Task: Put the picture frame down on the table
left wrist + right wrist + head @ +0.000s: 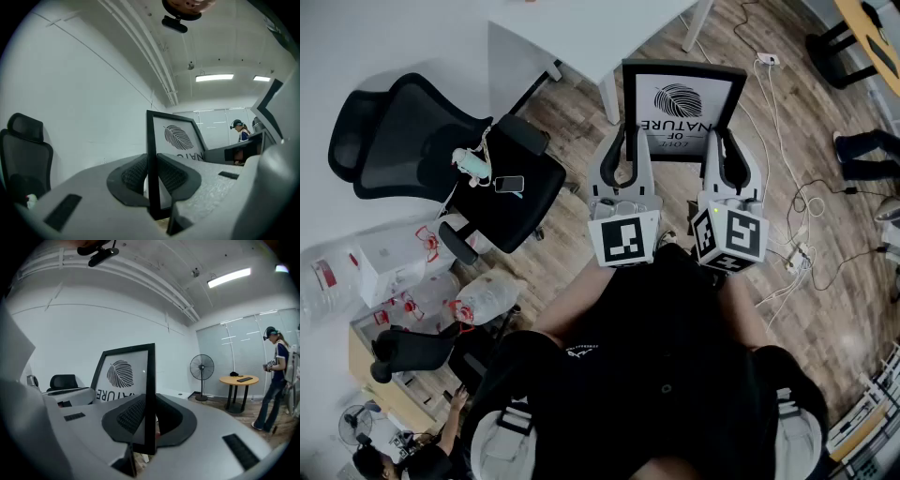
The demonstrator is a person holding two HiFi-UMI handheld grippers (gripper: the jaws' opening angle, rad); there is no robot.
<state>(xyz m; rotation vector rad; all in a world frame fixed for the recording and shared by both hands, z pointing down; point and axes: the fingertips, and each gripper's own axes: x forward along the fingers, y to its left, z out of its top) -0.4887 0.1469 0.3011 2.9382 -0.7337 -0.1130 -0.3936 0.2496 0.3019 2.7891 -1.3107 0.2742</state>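
A black picture frame (682, 103) with a leaf print and lettering is held up in the air between both grippers, above the wooden floor and just short of the white table (581, 33). My left gripper (623, 142) is shut on the frame's left edge. In the left gripper view, the dark pads (133, 174) press on the black frame bar (152, 154). My right gripper (727, 148) is shut on the right edge. There the frame bar (150, 394) sits pinched between the pads (129, 416). The frame stands roughly upright, its print facing me.
A black office chair (441, 141) carrying a phone and a small toy stands to the left. Cables and a power strip (792, 253) lie on the floor at right. Boxes and bags clutter the lower left. A person (276, 376), a fan (201, 369) and a round table (239, 379) are farther off.
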